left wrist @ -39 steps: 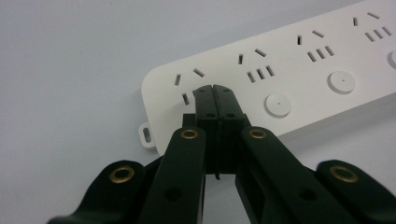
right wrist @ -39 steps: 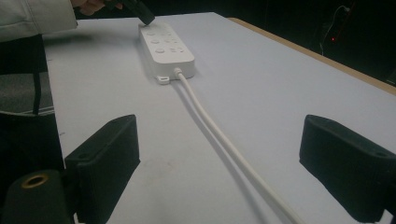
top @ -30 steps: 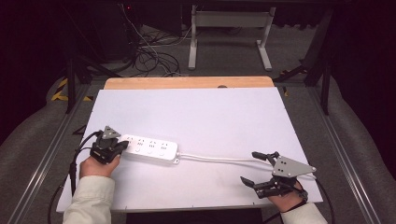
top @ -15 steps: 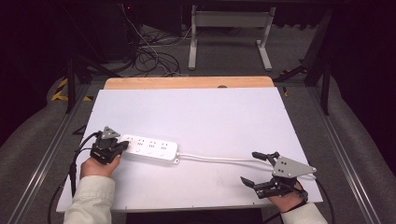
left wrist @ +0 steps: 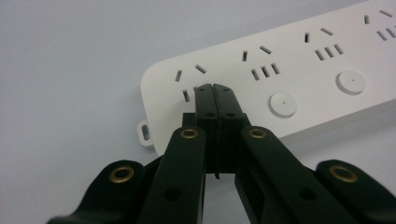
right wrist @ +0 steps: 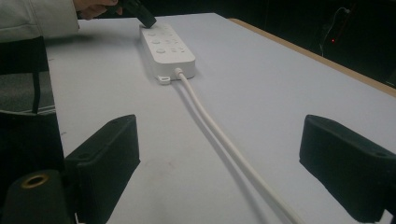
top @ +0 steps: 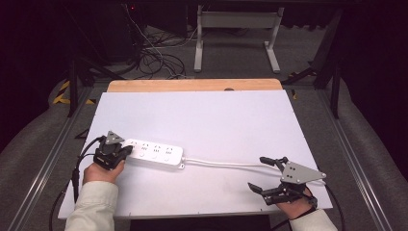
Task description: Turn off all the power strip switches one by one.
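White oblong plastic power strip [top: 155,152] lying near white table's [top: 216,115] left edge; left gripper [left wrist: 215,89] pressing down, jaws together (nothing between); right gripper [top: 264,173] gaping beside its cord [top: 221,164].

In front of me lies a white tabletop [top: 216,120], and along its far edge a strip of bare wood [top: 192,85] shows. Past that edge, on the grey floor, a tangle of dark cables [top: 154,60] sprawls near the pale metal legs of a stand [top: 238,29], whose two feet point toward my table. A small red light [top: 132,7] glows in the dark at the back. To my far left, a patch of yellow and black hazard tape [top: 62,92] marks the floor. Grey rails [top: 353,159] run along both sides of the table.
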Demonstrator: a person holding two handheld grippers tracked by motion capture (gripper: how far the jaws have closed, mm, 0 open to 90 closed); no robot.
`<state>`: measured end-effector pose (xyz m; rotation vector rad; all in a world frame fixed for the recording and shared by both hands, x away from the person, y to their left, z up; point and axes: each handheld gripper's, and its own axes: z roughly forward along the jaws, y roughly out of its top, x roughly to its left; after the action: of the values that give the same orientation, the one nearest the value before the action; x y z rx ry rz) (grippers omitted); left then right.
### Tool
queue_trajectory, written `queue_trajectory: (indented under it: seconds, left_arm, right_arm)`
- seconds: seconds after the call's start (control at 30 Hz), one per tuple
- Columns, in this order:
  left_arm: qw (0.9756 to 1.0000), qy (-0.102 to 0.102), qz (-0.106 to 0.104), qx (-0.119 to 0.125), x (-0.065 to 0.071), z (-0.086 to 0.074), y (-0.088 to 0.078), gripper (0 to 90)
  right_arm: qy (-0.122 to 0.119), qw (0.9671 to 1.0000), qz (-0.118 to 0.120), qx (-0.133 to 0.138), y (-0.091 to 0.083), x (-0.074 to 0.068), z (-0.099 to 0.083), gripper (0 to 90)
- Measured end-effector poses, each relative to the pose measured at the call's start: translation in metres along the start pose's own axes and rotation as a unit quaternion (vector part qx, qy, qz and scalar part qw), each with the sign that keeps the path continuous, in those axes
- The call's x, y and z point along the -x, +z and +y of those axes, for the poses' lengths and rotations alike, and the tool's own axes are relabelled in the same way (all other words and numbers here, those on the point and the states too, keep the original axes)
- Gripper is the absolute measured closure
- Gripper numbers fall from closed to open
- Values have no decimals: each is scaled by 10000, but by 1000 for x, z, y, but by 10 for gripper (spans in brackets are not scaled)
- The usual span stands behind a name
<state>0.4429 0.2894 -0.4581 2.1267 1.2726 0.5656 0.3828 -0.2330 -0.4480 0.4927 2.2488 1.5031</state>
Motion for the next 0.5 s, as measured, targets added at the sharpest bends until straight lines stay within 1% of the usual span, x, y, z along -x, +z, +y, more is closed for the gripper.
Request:
queue_trajectory:
  seconds: [0.07,0.2,0.27,0.3,0.33,0.37,0.4,0.43,0.5]
  left_arm:
    - [10000,26,42,-30,1,0,0,900]
    - [10000,-22,21,-53,1,0,1,900]
    - [10000,-5,34,-22,0,0,1,900]
    - [10000,-24,31,-54,1,0,0,900]
    - [9999,19,75,-87,2,1,0,900]
    - [9997,125,190,1,6,1,-3,900]
    - [9995,174,268,-52,7,1,-5,900]
    - [9997,191,171,8,8,2,-7,900]
    - [9993,122,64,342,10,5,-17,900]
  right_arm:
    - [0,10000,5,8,0,0,0,125]
    - [4,10000,2,-2,0,0,0,125]
    - [3,10000,-1,-1,0,0,0,125]
    - [9,10000,1,-2,0,0,0,125]
    - [8,10000,0,0,0,0,0,125]
    - [7,10000,-3,3,0,0,0,125]
    - [19,10000,-2,6,0,0,0,125]
    - [25,10000,-7,6,0,0,0,125]
    - [27,10000,-6,8,0,1,0,125]
